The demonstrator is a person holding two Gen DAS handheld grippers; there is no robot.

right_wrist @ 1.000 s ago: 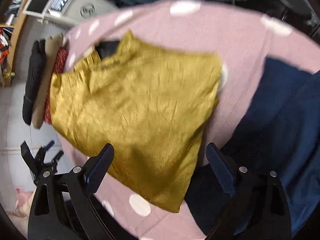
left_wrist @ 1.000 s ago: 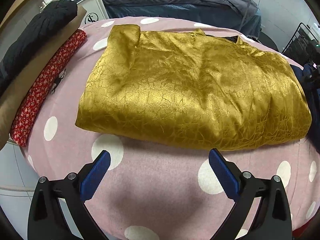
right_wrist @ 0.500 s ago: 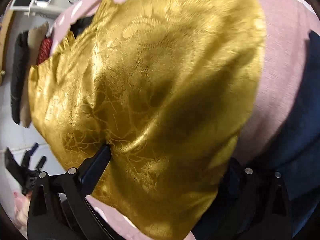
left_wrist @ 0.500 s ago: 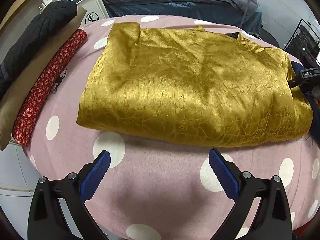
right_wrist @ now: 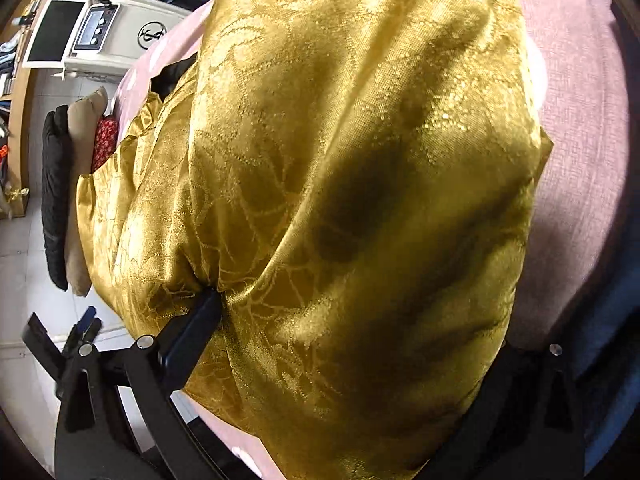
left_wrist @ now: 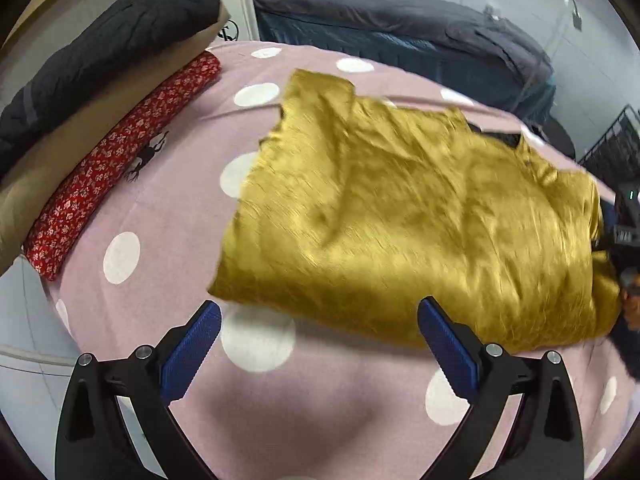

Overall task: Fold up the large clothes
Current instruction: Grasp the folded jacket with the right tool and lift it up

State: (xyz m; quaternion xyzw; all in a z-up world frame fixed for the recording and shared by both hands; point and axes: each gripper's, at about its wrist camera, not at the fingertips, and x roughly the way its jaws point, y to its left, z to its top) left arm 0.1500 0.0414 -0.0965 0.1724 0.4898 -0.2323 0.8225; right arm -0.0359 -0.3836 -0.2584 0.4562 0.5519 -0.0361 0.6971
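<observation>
A shiny gold garment (left_wrist: 420, 216) lies folded into a broad rectangle on the pink polka-dot cover (left_wrist: 168, 216). My left gripper (left_wrist: 320, 308) hangs open just above the garment's near edge, nothing between its blue pads. In the right wrist view the gold garment (right_wrist: 360, 140) fills the frame. My right gripper (right_wrist: 352, 320) stands wide open at the garment's end. Its left fingertip (right_wrist: 208, 308) pokes into the cloth, which bulges between the jaws and hides the right finger. The black housing (left_wrist: 624, 232) of the right gripper shows at that end in the left wrist view.
Folded black, tan and red floral clothes (left_wrist: 120, 168) are stacked along the cover's left side. A dark blue garment (right_wrist: 600, 380) lies beside the gold one's end. A grey bed (left_wrist: 400, 20) and a white machine (right_wrist: 100, 36) stand behind.
The right gripper has sunk onto the garment's end, and cloth now bulges between its wide jaws. The left gripper has shifted, so the garment sits further right and blurred in its view.
</observation>
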